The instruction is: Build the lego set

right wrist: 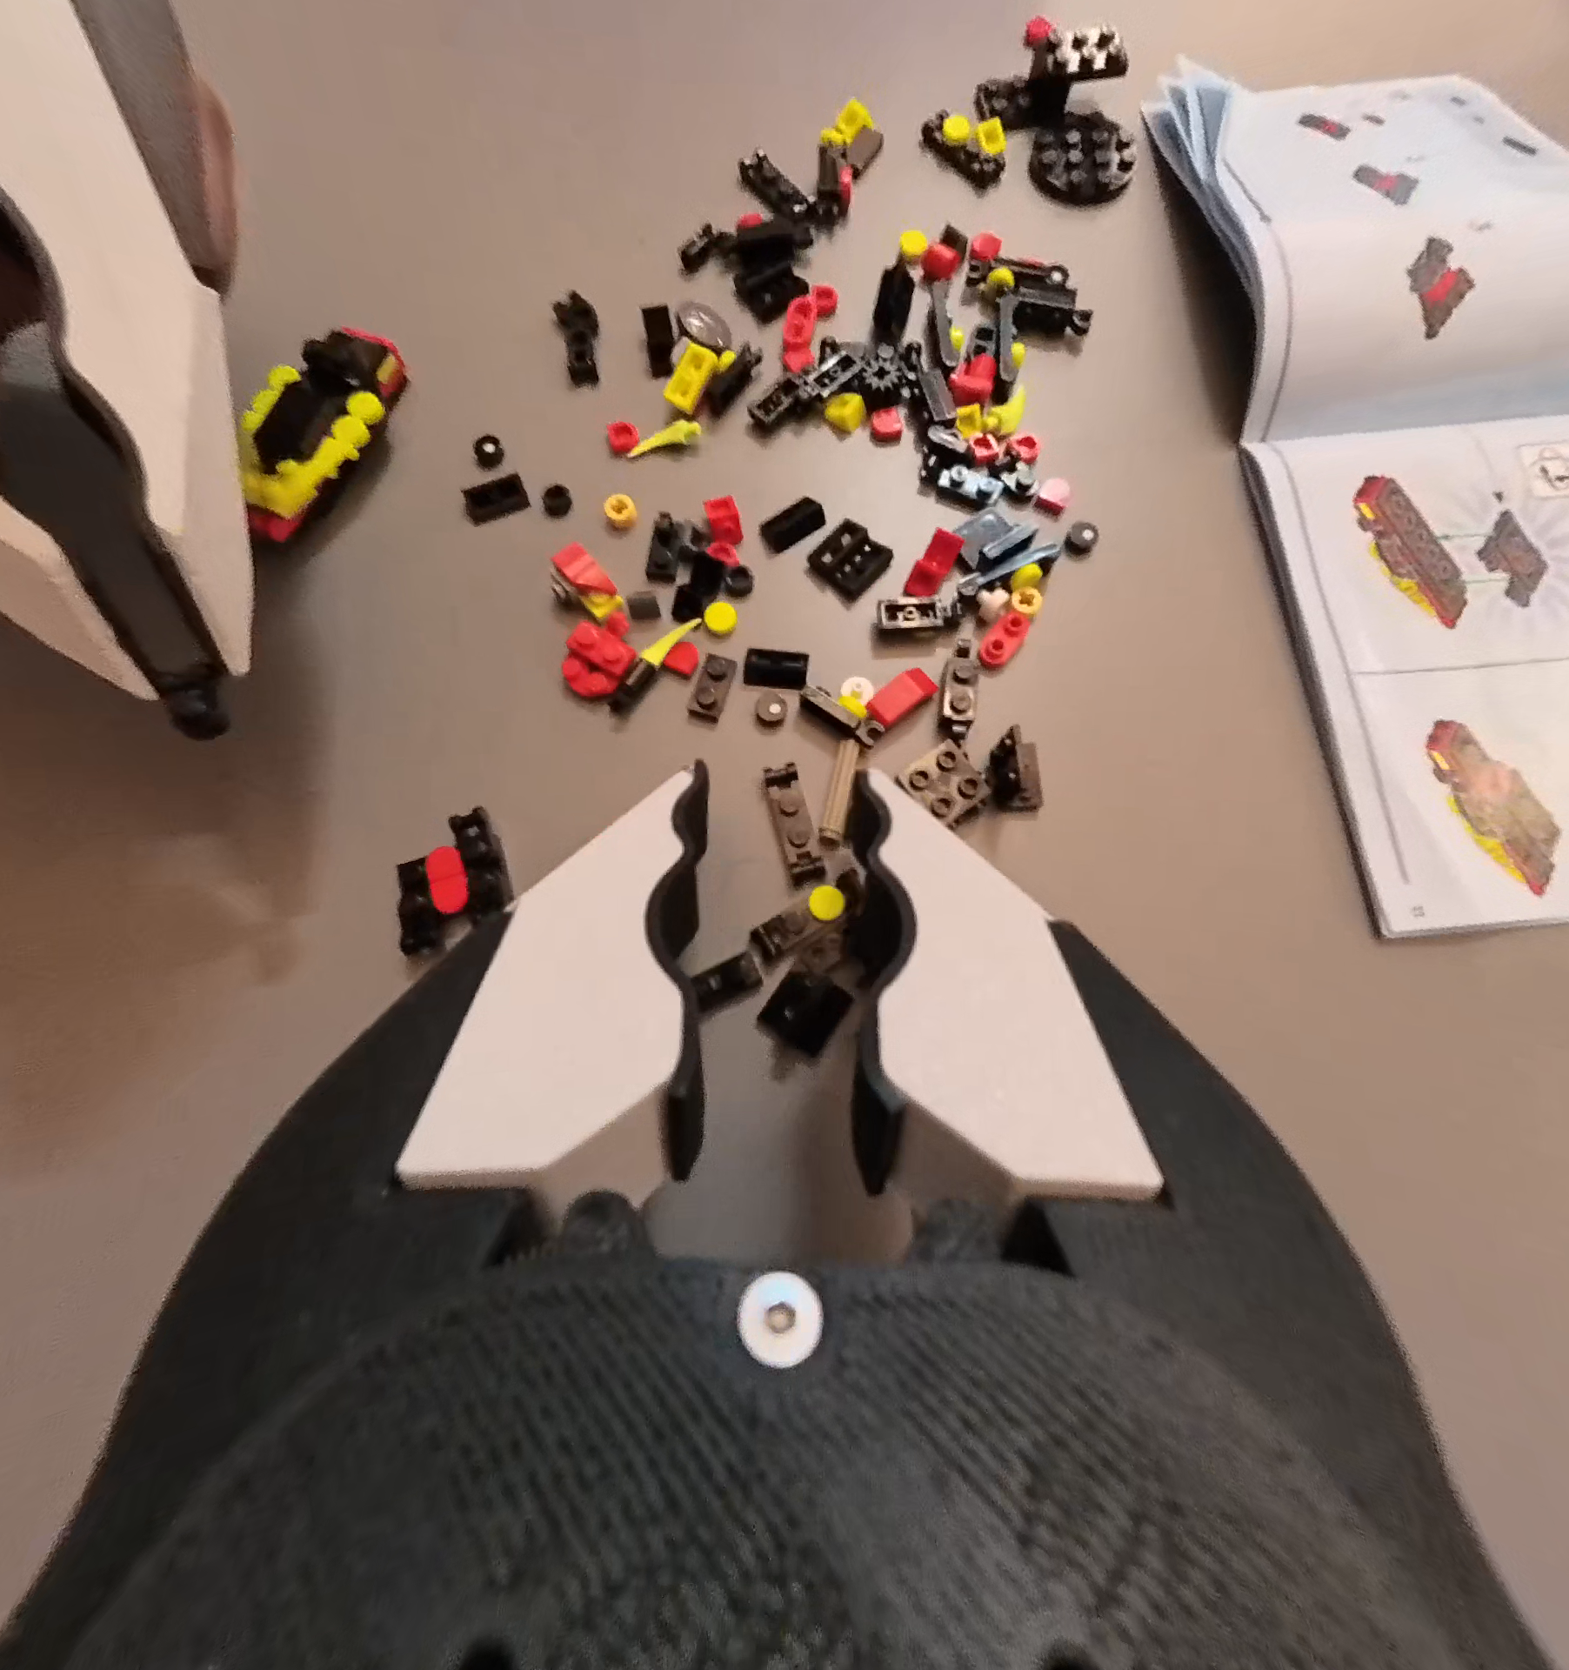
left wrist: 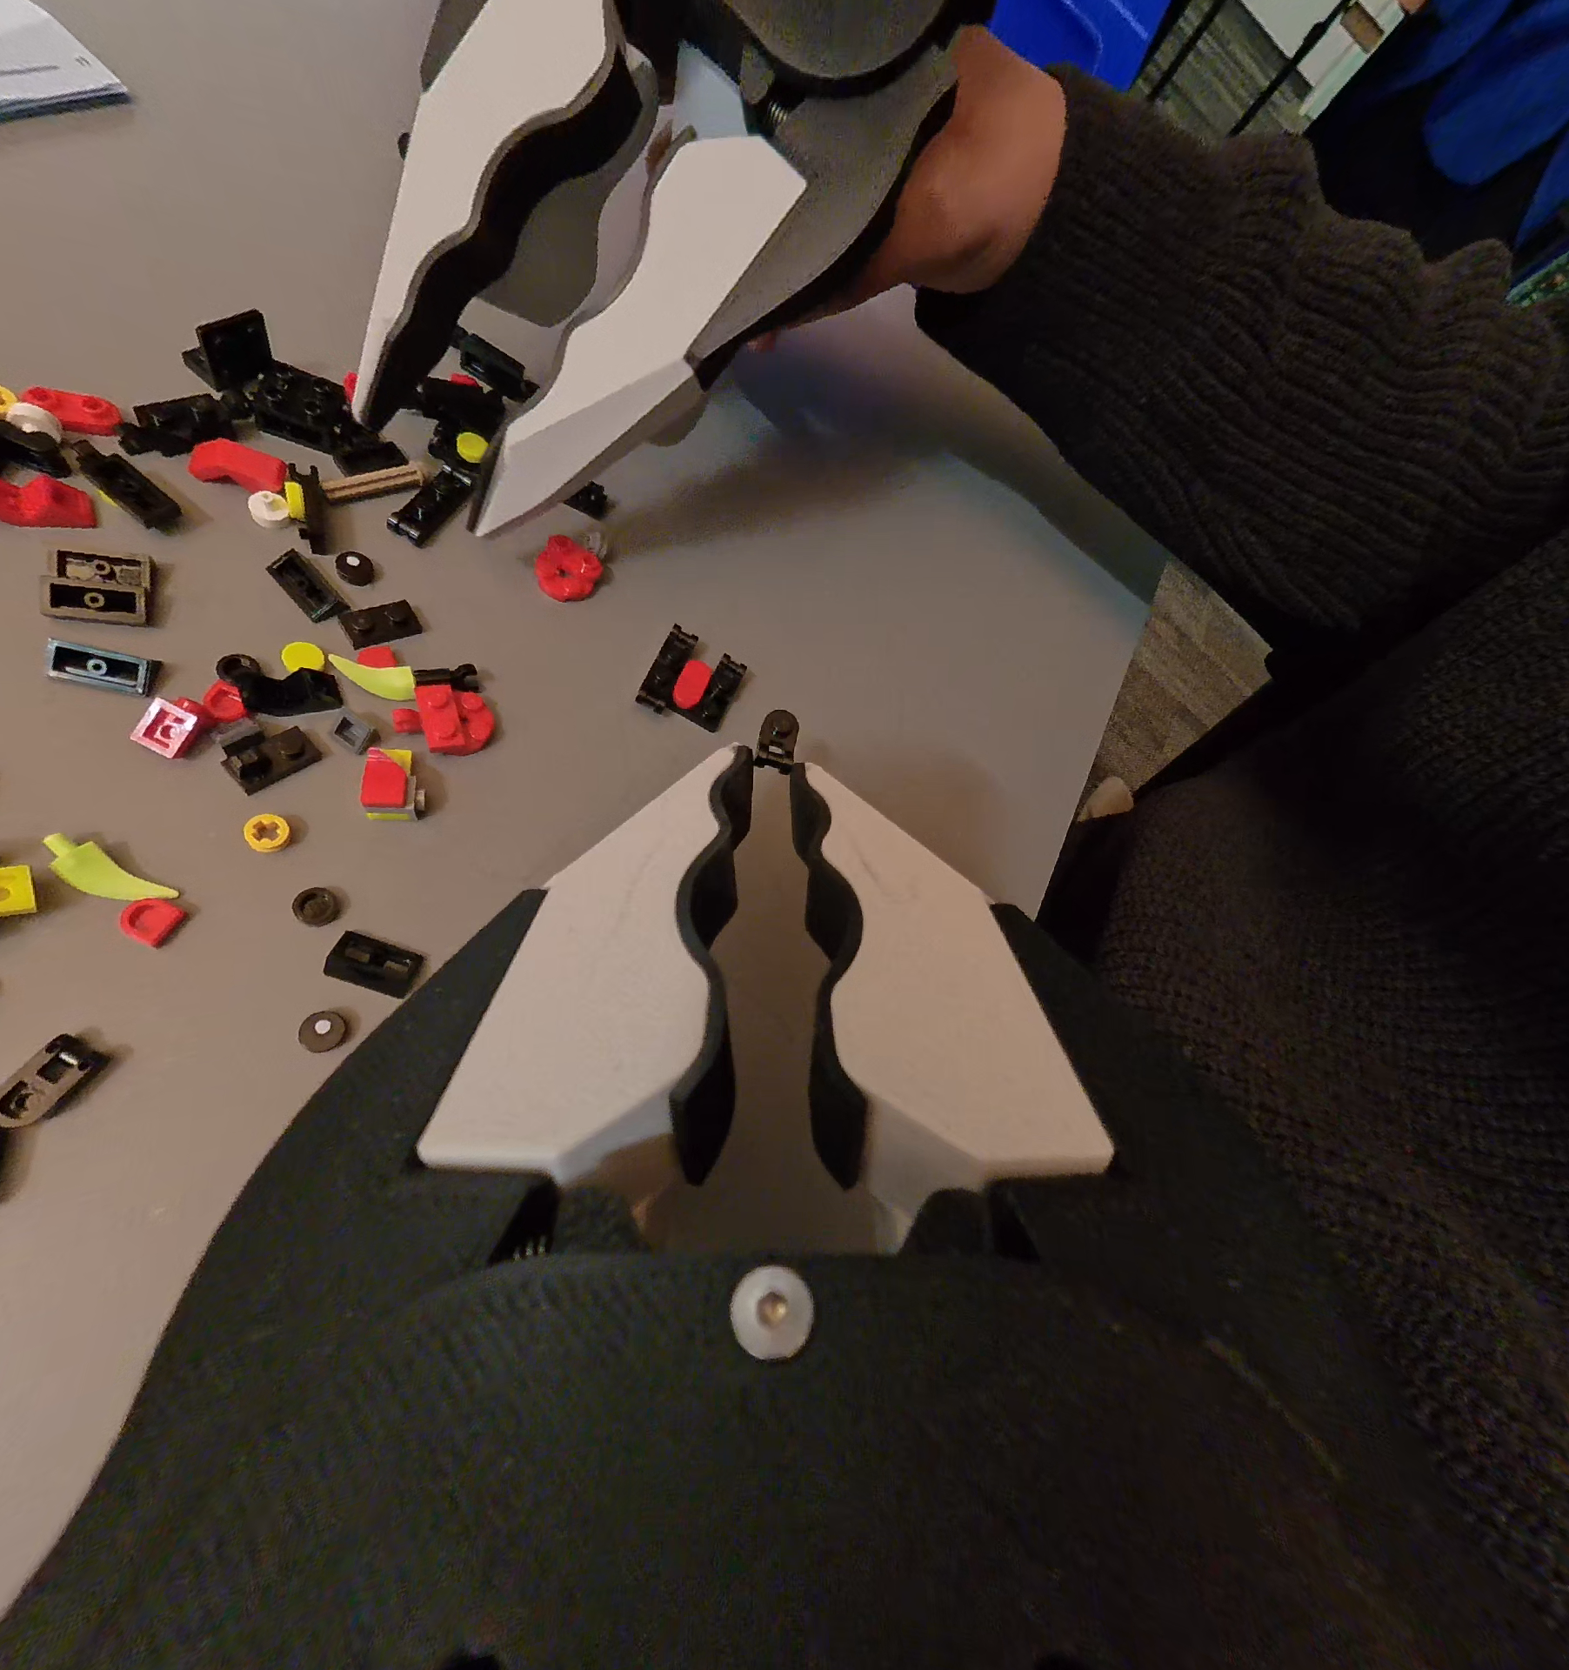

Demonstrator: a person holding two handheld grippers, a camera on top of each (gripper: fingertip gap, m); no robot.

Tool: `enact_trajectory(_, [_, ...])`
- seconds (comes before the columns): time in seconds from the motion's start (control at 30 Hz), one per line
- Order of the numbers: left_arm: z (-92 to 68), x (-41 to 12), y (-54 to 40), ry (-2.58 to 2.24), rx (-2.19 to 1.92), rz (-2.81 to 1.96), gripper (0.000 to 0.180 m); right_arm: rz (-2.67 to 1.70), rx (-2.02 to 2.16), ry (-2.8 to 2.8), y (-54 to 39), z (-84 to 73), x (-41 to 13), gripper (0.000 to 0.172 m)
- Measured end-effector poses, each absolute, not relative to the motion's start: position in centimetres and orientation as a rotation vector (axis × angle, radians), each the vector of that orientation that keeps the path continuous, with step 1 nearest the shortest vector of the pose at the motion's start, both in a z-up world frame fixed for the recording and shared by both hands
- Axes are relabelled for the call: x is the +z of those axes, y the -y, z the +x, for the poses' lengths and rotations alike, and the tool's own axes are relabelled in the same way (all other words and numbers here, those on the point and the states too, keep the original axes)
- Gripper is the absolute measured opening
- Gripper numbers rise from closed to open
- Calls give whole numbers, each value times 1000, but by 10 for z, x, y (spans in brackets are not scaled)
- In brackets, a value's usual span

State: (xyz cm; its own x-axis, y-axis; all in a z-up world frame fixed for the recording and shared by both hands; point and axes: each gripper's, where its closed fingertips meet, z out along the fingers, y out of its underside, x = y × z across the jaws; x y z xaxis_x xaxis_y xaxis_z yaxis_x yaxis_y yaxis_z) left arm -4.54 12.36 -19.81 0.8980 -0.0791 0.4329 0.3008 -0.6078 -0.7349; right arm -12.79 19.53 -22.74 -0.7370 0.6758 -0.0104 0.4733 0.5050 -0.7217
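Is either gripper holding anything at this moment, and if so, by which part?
The left gripper pinches a small black clip piece by its clip end; the round end sticks out. The right gripper is open above loose bricks, gripping nothing.

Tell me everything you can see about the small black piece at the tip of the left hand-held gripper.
The small black piece is a tiny toy-brick part of glossy black plastic, with a round studded end and a clip-like end. The left hand-held gripper pinches its clip end between the fingertips, the round end sticking out beyond them. It is held near the edge of the grey table, apart from the scattered bricks. The right wrist view shows it as a dark nub at those fingertips.
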Motion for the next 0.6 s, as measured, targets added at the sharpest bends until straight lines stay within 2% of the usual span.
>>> enact_trajectory(0.1, [-46,-199,-123,164,-535,-2165,6,-969,943,2497,-203,-130,-239,29])
enact_trajectory(0.33, [-51,-201,-116,209,-499,-2164,6,-860,1152,2436,-165,-146,-210,31])
enact_trajectory(0.6, [-56,-200,-103,271,-453,-2150,6,-777,1001,2543,-146,-158,-231,40])
